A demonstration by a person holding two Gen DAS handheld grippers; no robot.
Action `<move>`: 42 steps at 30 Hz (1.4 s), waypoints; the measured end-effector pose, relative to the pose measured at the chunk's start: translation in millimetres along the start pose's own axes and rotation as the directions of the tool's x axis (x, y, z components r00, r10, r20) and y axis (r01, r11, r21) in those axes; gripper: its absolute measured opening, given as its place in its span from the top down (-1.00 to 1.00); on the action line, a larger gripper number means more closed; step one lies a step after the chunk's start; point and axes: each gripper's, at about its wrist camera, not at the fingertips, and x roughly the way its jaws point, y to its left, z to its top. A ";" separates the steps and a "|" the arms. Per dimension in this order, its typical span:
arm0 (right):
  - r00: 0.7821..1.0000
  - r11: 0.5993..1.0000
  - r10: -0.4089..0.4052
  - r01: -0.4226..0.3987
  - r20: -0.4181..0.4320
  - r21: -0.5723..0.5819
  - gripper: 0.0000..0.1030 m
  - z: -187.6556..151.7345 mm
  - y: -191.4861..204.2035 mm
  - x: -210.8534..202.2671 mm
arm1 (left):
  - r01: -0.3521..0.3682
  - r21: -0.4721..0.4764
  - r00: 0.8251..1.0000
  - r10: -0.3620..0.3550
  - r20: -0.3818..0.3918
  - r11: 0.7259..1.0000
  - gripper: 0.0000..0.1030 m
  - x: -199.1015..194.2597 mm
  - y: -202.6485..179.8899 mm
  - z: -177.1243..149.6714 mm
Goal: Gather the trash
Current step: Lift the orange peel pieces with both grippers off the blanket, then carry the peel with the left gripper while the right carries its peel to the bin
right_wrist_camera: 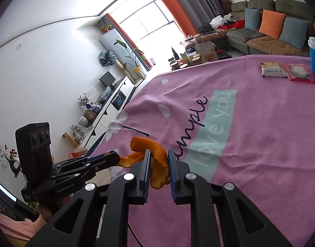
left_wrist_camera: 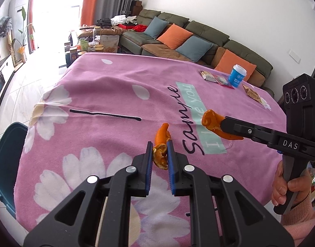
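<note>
My left gripper (left_wrist_camera: 160, 144) is shut on a curled piece of orange peel (left_wrist_camera: 161, 144), held above the pink flowered cloth (left_wrist_camera: 108, 94). To its right, my right gripper (left_wrist_camera: 221, 124) is shut on a second orange peel (left_wrist_camera: 211, 119). In the right wrist view the right gripper (right_wrist_camera: 159, 154) pinches that peel (right_wrist_camera: 157, 158) between its blue pads, and the left gripper (right_wrist_camera: 116, 158) comes in from the left with its own peel (right_wrist_camera: 130, 158) at the tip. Both peels hang clear of the cloth.
Far right on the cloth stand a blue and white cup (left_wrist_camera: 237, 76), several snack wrappers (left_wrist_camera: 216, 78) and a brown wrapper (left_wrist_camera: 252, 93). A dark teal bin (left_wrist_camera: 5, 160) sits off the table's left edge. A green sofa (left_wrist_camera: 198, 33) runs behind. A hand (left_wrist_camera: 285, 185) holds the right grip.
</note>
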 end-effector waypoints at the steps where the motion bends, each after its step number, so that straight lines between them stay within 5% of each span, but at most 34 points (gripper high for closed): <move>1: 1.000 1.000 0.004 -0.004 -0.002 -0.002 0.71 0.1 1.5 1.4 | -0.003 -0.002 1.000 0.003 0.004 1.000 0.73 -1.7 1.1 -0.1; 42: 0.989 0.987 0.121 -0.129 -0.082 -0.100 0.71 7.9 61.0 42.5 | -0.102 -0.115 0.988 0.114 0.104 0.988 0.73 -54.7 54.7 -2.7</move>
